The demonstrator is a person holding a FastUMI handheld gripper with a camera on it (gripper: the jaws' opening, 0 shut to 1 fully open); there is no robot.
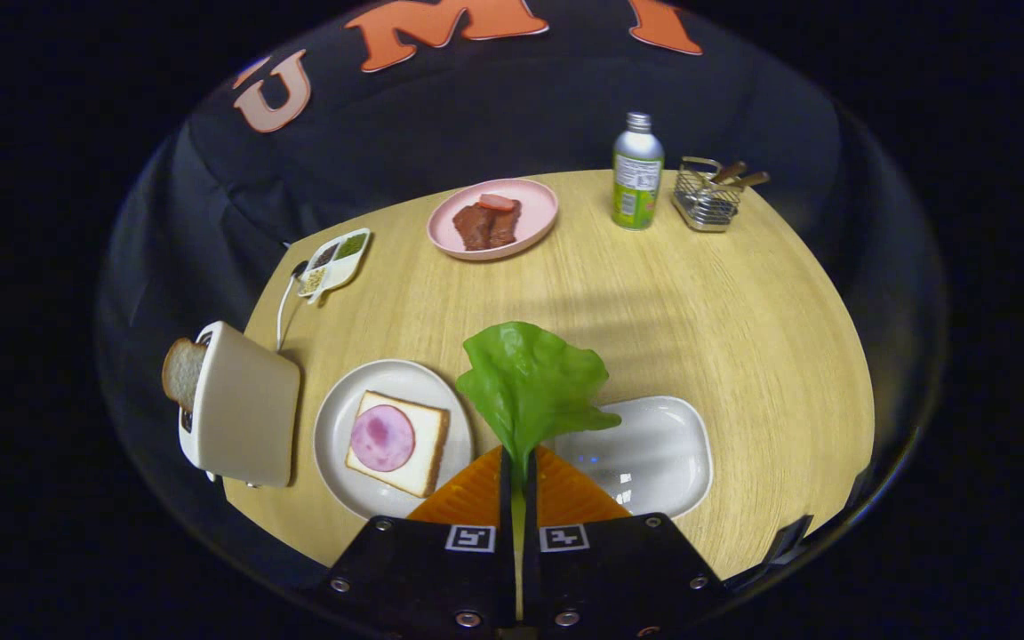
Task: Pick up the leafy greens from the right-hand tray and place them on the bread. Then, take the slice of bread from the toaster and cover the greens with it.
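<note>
My gripper [517,467] is shut on the stem of a green lettuce leaf [530,382], which stands up between the fingers, lifted above the table. Just behind and to the right of the fingers lies the white oval tray [663,462], bare inside. Left of the fingers a round white plate [339,427] carries a slice of bread [423,440] topped with a pink round of ham [382,437]. Further left stands a cream toaster [245,409] with a slice of bread [181,372] poking out of its slot.
At the far side of the wooden table [743,338] sit a pink plate with meat pieces [492,218], a small divided dish of seasonings [334,260], a metal bottle [636,173] and a wire basket holding utensils [708,200]. A white cord [283,307] runs from the toaster.
</note>
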